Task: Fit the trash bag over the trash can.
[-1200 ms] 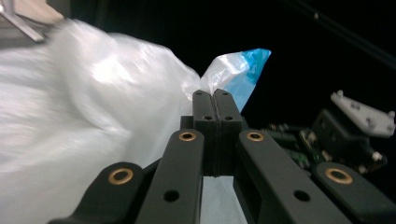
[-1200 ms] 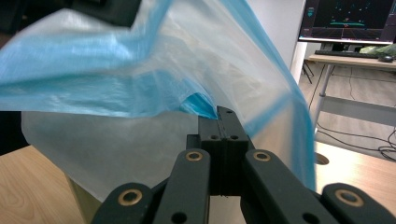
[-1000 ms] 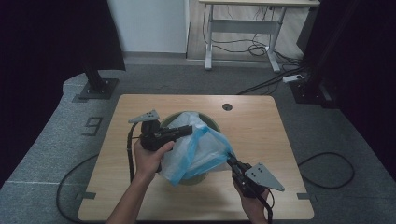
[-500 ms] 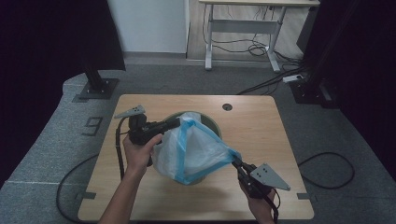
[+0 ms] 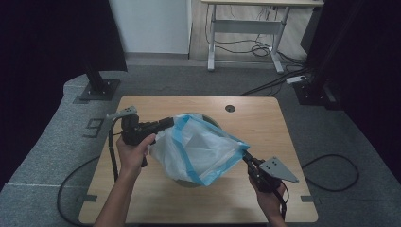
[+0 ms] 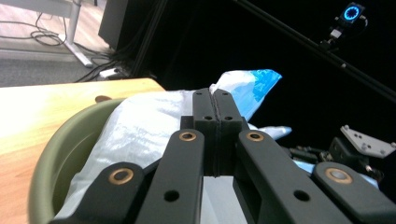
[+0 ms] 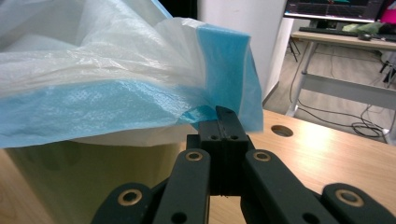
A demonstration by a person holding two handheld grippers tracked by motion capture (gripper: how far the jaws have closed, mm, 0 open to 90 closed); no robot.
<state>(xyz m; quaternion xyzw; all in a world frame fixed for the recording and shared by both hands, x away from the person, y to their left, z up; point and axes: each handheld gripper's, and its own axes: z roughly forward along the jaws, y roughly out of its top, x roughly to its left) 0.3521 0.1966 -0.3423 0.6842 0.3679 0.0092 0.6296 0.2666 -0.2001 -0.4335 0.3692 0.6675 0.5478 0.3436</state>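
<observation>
Hands drawn further apart since earlier; both grippers, left gripper (image 5: 171,123) and right gripper (image 5: 246,157), clamp the bag (image 5: 198,149) rim. Step: stretching its mouth; next, lower over the bin (image 6: 56,158) rim.

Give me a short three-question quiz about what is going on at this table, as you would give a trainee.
1. True or false: the left gripper and the right gripper each pinch an edge of the plastic bag.
2. What does the bag hang over? A) a green bin B) a cardboard box C) a metal tray
3. What colour is the band along the bag's rim?

Key
1. True: both pairs of fingers are shut on the bag, at opposite sides of its mouth.
2. A: the round green bin stands on the wooden table under the bag.
3. Blue; the rest of the bag is whitish and see-through.
</observation>
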